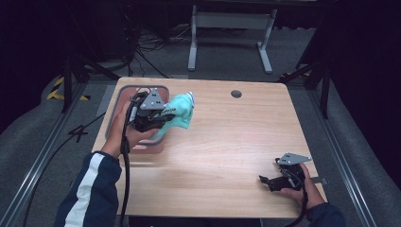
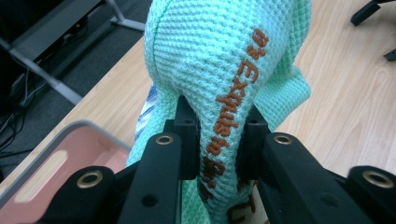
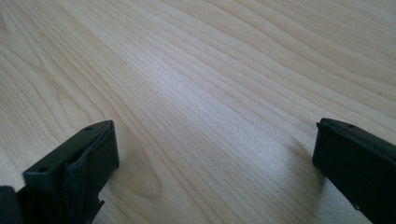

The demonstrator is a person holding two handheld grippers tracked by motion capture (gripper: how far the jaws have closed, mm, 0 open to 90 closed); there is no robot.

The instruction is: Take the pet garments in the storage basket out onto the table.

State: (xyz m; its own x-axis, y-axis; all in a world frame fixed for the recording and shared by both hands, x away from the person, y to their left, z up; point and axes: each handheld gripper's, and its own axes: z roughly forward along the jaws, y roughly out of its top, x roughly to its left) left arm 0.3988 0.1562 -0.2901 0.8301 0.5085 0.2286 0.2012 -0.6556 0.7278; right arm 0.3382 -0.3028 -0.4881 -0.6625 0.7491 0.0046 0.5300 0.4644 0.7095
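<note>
A wooden table (image 1: 227, 156) carries a pink tray (image 1: 118, 97) with a grey rim at its far left corner and a round dark hole (image 1: 236, 93) near its far edge. Beyond it, a grey metal stand (image 1: 231, 28) and cables (image 1: 142, 45) rest on the floor.

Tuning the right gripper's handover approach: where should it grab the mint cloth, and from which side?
Probably the free bunched end of the mint cloth, sticking out toward the table middle, past the left gripper, which is shut on the fold with orange lettering. Bring the open right gripper from the table-centre side, jaws across the bunch, away from the pink tray.
</note>
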